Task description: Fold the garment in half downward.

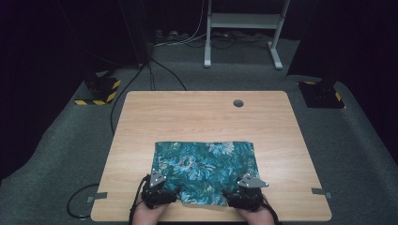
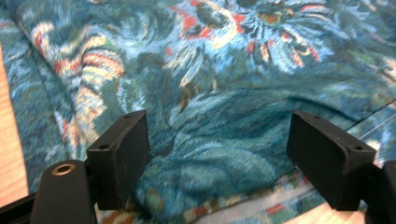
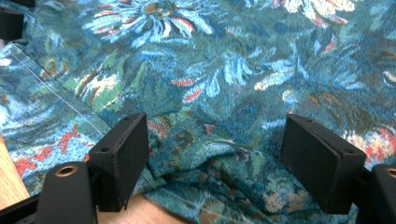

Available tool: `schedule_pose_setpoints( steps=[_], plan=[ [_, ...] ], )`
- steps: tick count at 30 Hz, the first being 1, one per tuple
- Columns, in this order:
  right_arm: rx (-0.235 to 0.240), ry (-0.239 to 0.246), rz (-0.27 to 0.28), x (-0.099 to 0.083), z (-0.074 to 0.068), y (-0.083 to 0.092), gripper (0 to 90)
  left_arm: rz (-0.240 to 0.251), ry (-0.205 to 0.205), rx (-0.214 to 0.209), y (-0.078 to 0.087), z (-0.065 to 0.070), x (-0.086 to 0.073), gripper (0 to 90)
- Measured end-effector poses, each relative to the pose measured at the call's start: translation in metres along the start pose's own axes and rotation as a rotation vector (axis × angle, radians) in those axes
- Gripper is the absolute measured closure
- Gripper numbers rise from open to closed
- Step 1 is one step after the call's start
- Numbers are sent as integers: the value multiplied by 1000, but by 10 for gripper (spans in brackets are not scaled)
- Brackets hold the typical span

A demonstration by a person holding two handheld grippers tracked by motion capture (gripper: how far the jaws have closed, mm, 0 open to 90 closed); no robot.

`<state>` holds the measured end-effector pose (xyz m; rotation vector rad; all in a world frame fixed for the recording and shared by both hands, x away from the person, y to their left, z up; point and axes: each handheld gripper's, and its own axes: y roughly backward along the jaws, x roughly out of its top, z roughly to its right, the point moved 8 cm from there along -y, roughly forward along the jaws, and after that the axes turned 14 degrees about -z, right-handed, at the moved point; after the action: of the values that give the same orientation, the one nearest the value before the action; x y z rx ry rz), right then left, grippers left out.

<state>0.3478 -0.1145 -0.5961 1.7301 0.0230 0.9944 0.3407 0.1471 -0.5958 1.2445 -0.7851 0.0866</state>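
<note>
A teal cloth with a flower print (image 1: 205, 164) lies spread on the near half of the wooden table (image 1: 197, 112), its near edge a little rumpled. My left gripper (image 1: 162, 186) rests at the cloth's near left corner and my right gripper (image 1: 245, 188) at its near right corner. In the left gripper view the gripper (image 2: 219, 140) stands open, its jaws wide apart over a raised fold of cloth (image 2: 210, 154) beside the hem. In the right gripper view the gripper (image 3: 215, 140) is open too, with a bunched fold (image 3: 210, 154) between the pads.
The table has a round cable hole (image 1: 238, 103) at the back right and tape tabs (image 1: 96, 197) at its near corners. Beyond it stand a white frame (image 1: 244, 28) and floor plates with yellow-black stripes (image 1: 98, 91). Cables trail on the carpet.
</note>
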Motion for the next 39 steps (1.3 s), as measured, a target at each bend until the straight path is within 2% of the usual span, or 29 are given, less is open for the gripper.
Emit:
schedule_pose_setpoints(
  steps=[4, 7, 10, 12, 13, 14, 18, 21, 24, 27, 30, 31, 33, 35, 39],
  plan=[
    [3, -2, 5, 0, 1, 2, 223, 8, 1, 4, 6, -1, 2, 205],
    [0, -1, 17, 4, 3, 5, 220, 24, -4, 9, 11, -3, 11, 200],
    [-8, -8, 33, 10, 9, 11, 219, 35, -1, 11, 12, -8, 19, 196],
    [-16, -23, 47, 17, 17, 15, 216, 37, 3, 4, 11, -12, 25, 193],
    [-16, -23, 47, 17, 17, 15, 216, 33, 5, 3, 10, -14, 27, 193],
    [-23, -32, 47, 19, 23, 14, 219, 23, 6, 2, 5, -17, 29, 192],
    [-28, -42, 24, 18, 29, 10, 226, 1, 13, -7, -3, -19, 29, 194],
    [-37, -45, -11, 12, 35, 2, 227, -22, 31, -2, -10, -27, 23, 195],
    [-37, -53, -35, 6, 40, -1, 226, -19, 36, 4, -8, -32, 20, 205],
    [-43, -63, -31, 4, 45, 1, 226, -12, 43, 26, -1, -40, 21, 206],
    [-46, -69, -21, 6, 49, 5, 224, 2, 51, 29, 4, -45, 25, 201],
    [-47, -80, 1, 13, 54, 9, 222, 13, 57, 20, 6, -46, 31, 200],
    [-42, -82, 20, 21, 56, 10, 222, 19, 44, 19, 6, -45, 40, 196],
    [-41, -80, 25, 32, 58, 6, 220, 20, 37, 17, 4, -44, 44, 195],
    [-40, -72, 11, 45, 61, -6, 220, 0, 36, -18, -14, -43, 60, 194]
  ],
)
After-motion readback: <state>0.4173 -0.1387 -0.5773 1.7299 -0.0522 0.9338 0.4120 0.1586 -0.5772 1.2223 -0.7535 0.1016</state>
